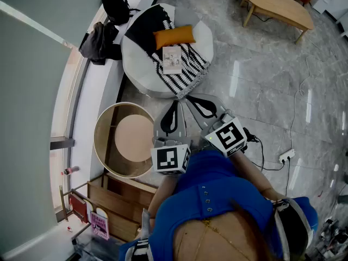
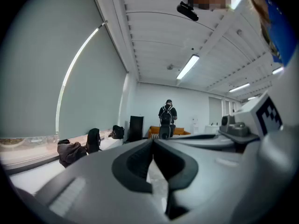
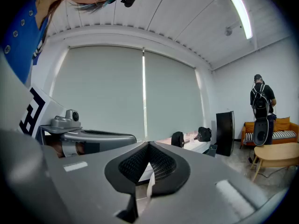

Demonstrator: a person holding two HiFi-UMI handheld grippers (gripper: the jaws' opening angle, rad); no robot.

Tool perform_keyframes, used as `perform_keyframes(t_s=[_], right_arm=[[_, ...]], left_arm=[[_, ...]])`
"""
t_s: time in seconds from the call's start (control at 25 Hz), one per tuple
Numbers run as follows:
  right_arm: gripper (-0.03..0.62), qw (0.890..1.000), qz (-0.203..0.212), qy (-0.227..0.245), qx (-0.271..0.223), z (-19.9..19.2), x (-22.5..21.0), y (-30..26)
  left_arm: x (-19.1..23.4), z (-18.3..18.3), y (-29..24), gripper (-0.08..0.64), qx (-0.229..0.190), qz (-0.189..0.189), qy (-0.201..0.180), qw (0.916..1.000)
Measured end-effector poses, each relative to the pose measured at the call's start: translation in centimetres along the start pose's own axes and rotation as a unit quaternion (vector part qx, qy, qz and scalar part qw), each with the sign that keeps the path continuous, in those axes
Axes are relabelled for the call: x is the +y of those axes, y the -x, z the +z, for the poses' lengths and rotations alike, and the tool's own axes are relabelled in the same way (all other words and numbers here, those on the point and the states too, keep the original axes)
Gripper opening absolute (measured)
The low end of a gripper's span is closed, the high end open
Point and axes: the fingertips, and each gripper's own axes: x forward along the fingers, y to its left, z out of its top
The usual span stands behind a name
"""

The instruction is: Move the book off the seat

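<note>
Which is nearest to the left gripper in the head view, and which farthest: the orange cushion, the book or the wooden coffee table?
From the left gripper:
1. book, on the seat straight ahead.
2. orange cushion, just behind the book.
3. wooden coffee table, far off to the right.

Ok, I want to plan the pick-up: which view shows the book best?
The head view: the book lies flat, fully in sight, on the striped blanket over the round seat, beside the orange cushion. Both gripper views look level across the room and do not show the book.
</note>
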Motion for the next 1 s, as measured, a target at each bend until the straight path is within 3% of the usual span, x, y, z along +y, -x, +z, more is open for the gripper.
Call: perform_keyframes(t_s=[0.2,0.36,0.6,0.84,1.0], right_arm=[[0.000,1.000,0.004,-0.004,-0.008,-0.2,-1.6,0.2],[0.000,0.999,-0.004,-0.038,-0.038,0.2,-3.5,1.4],[0.001,0.999,-0.002,-0.038,-0.029,-0.5,-7.2,2.3],[0.002,0.999,-0.001,-0.047,-0.024,-1.2,-10.9,-0.4],[0.002,0.998,-0.017,-0.048,-0.022,-1.5,-13.7,-4.7]], left_arm=[[-0.6,-0.3,-1.2,0.003,0.002,0.007,0.007,1.0000],[-0.7,-0.5,-1.7,0.003,-0.004,0.021,0.019,0.9996],[-0.5,-1.6,-2.9,0.003,0.007,0.039,0.035,0.9986],[3.6,-2.6,-5.5,0.003,0.022,0.076,0.050,0.9956],[7.4,-3.2,-9.5,0.003,0.025,0.076,0.058,0.9951]])
